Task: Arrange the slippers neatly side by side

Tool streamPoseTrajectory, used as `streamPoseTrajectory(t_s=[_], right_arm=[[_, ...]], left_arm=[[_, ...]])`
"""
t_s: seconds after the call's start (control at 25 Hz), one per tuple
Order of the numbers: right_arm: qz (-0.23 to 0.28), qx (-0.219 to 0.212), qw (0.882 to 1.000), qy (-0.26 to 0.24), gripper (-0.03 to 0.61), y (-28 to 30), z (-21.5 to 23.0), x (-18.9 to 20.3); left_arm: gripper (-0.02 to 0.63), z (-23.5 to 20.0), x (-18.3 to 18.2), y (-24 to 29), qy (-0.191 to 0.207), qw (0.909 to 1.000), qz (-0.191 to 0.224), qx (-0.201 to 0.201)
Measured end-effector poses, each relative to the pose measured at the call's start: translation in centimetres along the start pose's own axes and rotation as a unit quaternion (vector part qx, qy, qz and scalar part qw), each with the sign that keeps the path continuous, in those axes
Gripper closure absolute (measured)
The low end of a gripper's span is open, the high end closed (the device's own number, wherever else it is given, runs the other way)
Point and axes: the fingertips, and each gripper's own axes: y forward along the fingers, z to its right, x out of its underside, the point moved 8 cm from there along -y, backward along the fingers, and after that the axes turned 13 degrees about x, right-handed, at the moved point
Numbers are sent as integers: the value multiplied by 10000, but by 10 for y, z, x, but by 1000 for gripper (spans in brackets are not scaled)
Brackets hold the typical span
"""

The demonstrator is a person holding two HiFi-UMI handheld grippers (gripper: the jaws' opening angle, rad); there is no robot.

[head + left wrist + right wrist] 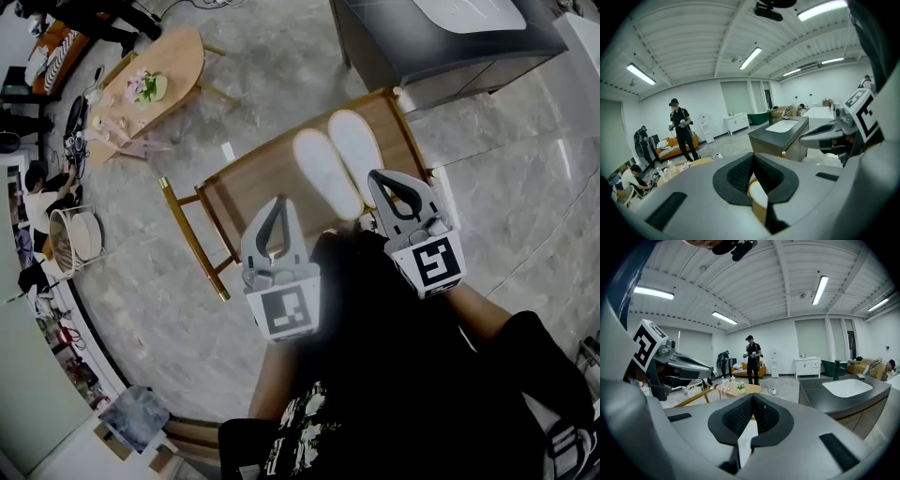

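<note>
On the light-brown wooden bench (246, 187) with yellow legs, two white, flat, oval-soled slippers lie close together and nearly parallel. The left slipper (326, 174) sits a little nearer the person than the right slipper (357, 150), so their ends look slightly staggered. Both tools hover over the bench's near edge. The left claw (276, 204) is closed on nothing and stands apart from the pair. The right claw (377, 178) is also closed and empty, with its tip just beside the right slipper's near end; whether it touches cannot be told. The pairing looks almost done, so what remains is probably a small squaring-up. To do that well, keep a closed tip low against one slipper's end and push slowly along its length. Stop once both ends line up, and do not bump the neighbour or open a gap between them.
</note>
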Motion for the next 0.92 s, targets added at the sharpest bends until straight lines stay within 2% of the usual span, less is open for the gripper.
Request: streamPoseTrajectory(t_s=[0.4, 0.92], right_arm=[[-99, -294, 9995, -98, 580, 11, -11, 8], [-22, -517, 9984, -208, 580, 24, -21, 2]], left_arm=[[611, -9, 12, -11, 6, 9993, -120, -351], [611, -17, 15, -6, -74, 9989, -74, -449]])
